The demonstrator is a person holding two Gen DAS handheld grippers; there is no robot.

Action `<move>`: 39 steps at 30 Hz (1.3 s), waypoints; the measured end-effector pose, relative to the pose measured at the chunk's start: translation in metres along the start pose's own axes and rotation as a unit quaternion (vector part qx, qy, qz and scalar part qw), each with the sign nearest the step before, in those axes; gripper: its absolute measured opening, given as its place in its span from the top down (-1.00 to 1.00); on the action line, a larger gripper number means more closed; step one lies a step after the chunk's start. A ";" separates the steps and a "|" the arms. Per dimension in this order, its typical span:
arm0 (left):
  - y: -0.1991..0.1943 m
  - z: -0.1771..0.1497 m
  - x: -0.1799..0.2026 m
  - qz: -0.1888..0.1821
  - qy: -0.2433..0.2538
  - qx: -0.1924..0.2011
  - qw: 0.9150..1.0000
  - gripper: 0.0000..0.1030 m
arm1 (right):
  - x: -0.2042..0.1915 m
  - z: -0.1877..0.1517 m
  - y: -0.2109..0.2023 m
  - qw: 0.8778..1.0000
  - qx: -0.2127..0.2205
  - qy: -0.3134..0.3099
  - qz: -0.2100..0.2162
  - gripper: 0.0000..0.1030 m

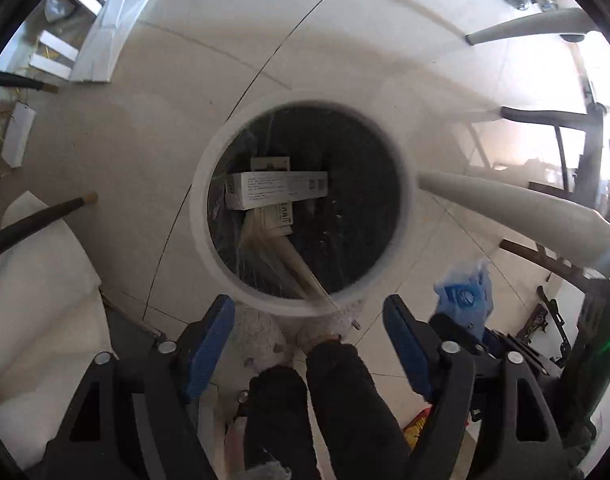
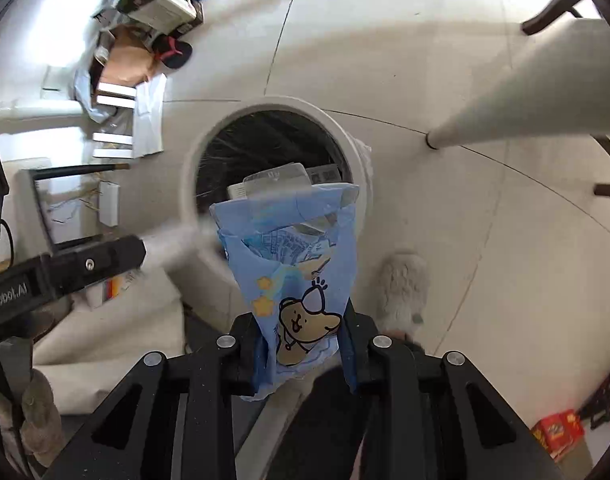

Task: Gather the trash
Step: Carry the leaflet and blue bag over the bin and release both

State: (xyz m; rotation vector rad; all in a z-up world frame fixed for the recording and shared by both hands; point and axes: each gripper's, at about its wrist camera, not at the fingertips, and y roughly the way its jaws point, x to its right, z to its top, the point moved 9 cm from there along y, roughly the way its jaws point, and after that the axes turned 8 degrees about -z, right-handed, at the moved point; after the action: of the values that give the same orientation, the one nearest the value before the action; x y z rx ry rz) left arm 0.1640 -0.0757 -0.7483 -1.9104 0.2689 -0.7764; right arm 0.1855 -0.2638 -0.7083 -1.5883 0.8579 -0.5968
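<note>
The right gripper pinches a blue cartoon-bear wrapper, its top edge overlapping the 6 o'clock rim of the white trash bin. The left gripper hovers over the bin, fingers wide apart and empty. Inside lies a white carton. Depositing step: next, I judge, carry the wrapper over the opening and release.

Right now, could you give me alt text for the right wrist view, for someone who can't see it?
The right gripper is shut on a blue cartoon-bear wrapper, held above a round white bin with a dark liner and boxes inside. The left gripper reaches in from the left, over a pale tiled floor.
</note>
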 end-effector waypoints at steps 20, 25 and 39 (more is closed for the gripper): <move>-0.019 -0.023 -0.039 0.147 0.020 0.060 0.987 -0.92 | -0.011 0.029 0.052 0.997 0.012 -0.023 -0.076 -1.00; -0.037 -0.033 -0.031 0.151 0.021 0.069 0.986 -0.92 | -0.007 0.023 0.028 0.996 0.023 -0.024 -0.083 -1.00; -0.116 -0.094 0.004 0.164 0.043 0.083 0.982 -0.92 | -0.004 -0.014 -0.083 0.994 0.053 -0.025 -0.088 -1.00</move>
State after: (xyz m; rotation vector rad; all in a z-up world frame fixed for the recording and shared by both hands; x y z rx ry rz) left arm 0.0906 -0.0927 -0.6189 -1.6243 0.5402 -0.6379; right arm 0.1890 -0.2650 -0.6244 -1.5856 0.6426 -0.7117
